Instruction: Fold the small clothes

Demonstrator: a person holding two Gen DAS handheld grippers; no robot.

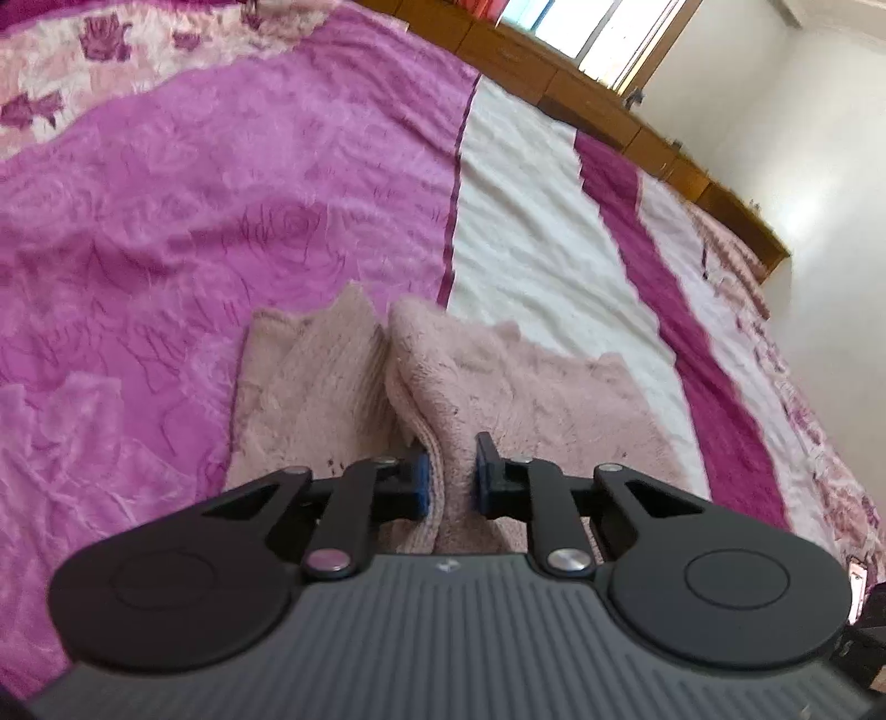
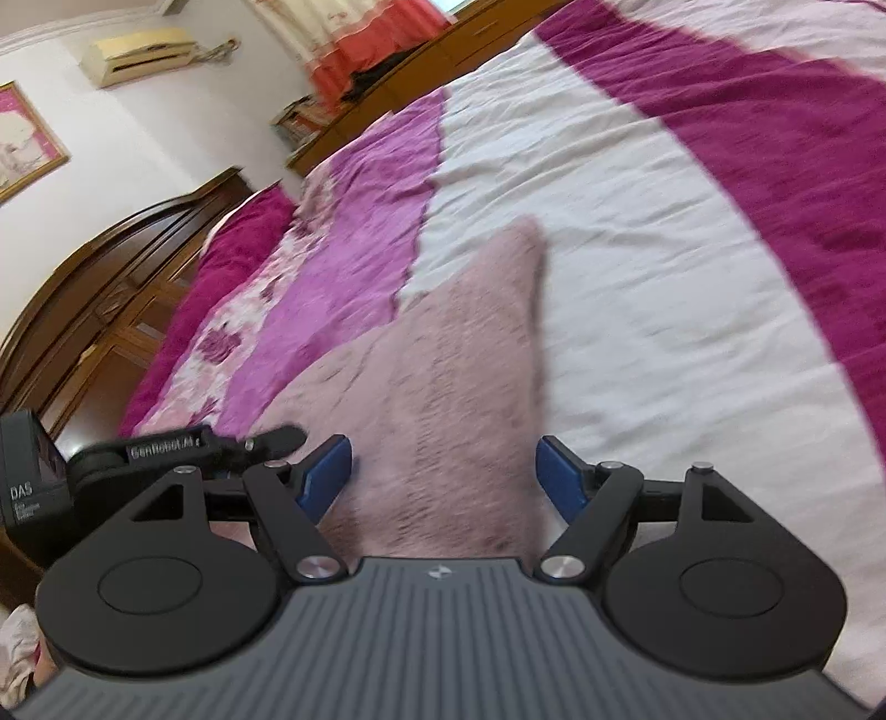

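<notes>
Left gripper [image 1: 453, 476] jaws clamped on garment [image 1: 443, 382] edge; right gripper [image 2: 443, 476] jaws apart, astride cloth. Advise right clamps before lifting off bed [image 1: 526, 221].

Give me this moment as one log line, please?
left tongs: shut on fluffy pale pink fleece garment | right tongs: open, straddling the garment | surface: pink-and-white bedspread

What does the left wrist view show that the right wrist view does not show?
Only the left wrist view: the left tool shut on a bunched fold of the pink garment, and a window.

Only the right wrist view: the right tool open over the garment, an air conditioner, a framed picture.

Both: the pink garment on the magenta and white bedspread.
</notes>
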